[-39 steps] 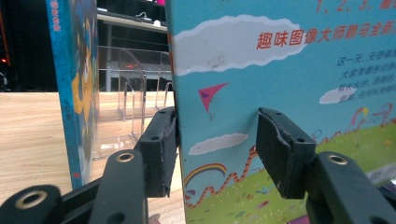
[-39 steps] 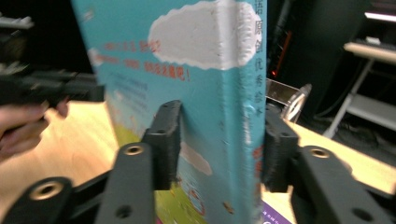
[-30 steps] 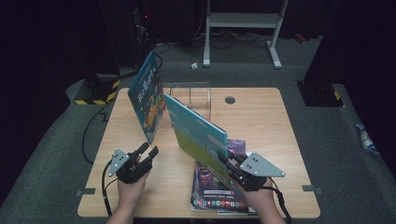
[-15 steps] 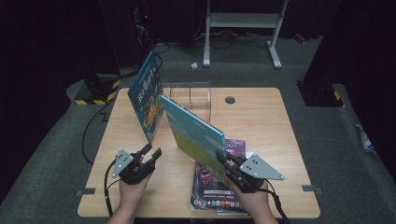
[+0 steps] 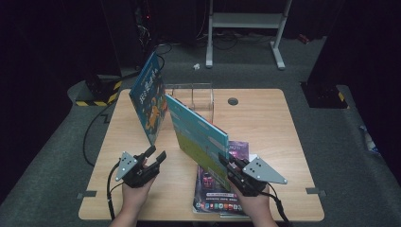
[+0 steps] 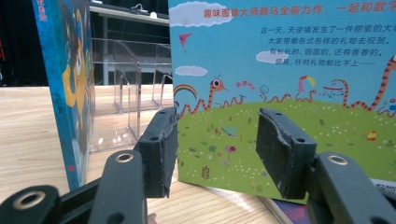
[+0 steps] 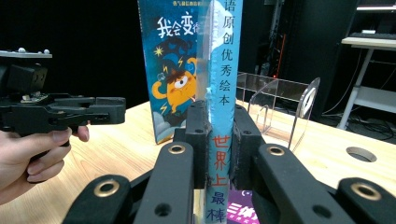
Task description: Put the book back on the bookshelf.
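Note:
A light-blue picture book (image 5: 198, 135) stands on edge across the middle of the table. My right gripper (image 5: 228, 163) is shut on its spine (image 7: 223, 154) at the near end. In the left gripper view its meadow-printed back cover (image 6: 289, 84) faces my left gripper (image 6: 217, 149), which is open and empty a short way off. My left gripper (image 5: 157, 152) sits to the left of the book in the high view. A dark-blue monster book (image 5: 149, 101) stands upright behind it, beside a clear acrylic rack (image 5: 196, 94).
A purple magazine (image 5: 220, 194) lies flat under the right hand near the front edge. The table has a cable hole (image 5: 232, 101) at the back. In the right gripper view, the monster book (image 7: 175, 70), the rack (image 7: 280, 112) and the left gripper (image 7: 105, 109) stand ahead.
Little has changed. The left hand has shifted slightly to the right, and the right gripper keeps holding the light-blue book upright in nearly the same place.

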### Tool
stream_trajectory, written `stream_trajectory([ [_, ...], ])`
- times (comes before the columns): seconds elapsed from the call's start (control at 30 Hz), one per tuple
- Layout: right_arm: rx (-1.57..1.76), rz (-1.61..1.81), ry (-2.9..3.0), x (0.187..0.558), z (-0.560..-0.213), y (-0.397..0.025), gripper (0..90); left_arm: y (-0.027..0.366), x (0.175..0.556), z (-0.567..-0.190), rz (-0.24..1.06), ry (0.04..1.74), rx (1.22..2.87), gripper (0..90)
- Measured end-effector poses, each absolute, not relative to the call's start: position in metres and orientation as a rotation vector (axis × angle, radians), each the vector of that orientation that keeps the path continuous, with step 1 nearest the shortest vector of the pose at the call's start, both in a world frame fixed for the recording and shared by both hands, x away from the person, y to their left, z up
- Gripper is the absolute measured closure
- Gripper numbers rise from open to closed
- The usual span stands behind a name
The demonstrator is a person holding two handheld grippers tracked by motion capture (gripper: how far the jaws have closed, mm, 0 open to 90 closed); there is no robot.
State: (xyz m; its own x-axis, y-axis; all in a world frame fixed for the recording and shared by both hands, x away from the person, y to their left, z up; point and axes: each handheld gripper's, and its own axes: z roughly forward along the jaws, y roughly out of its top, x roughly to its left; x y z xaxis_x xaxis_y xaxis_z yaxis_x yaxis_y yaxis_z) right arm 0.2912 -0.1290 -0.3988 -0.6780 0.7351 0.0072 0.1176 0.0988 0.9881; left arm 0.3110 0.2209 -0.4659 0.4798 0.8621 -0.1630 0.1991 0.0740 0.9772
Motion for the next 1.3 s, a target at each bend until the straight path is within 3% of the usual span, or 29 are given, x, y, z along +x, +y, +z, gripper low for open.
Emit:
stream_trajectory([
  [0.87,0.882,1.657,1.834,0.285,-0.418,-0.127,78.0,0.183,0.288,-0.433,0.628,0.876,1.486,36.1],
  [1.3,0.921,1.664,1.859,0.284,-0.435,-0.136,77.3,0.142,0.277,-0.405,0.619,0.782,1.507,30.9],
])
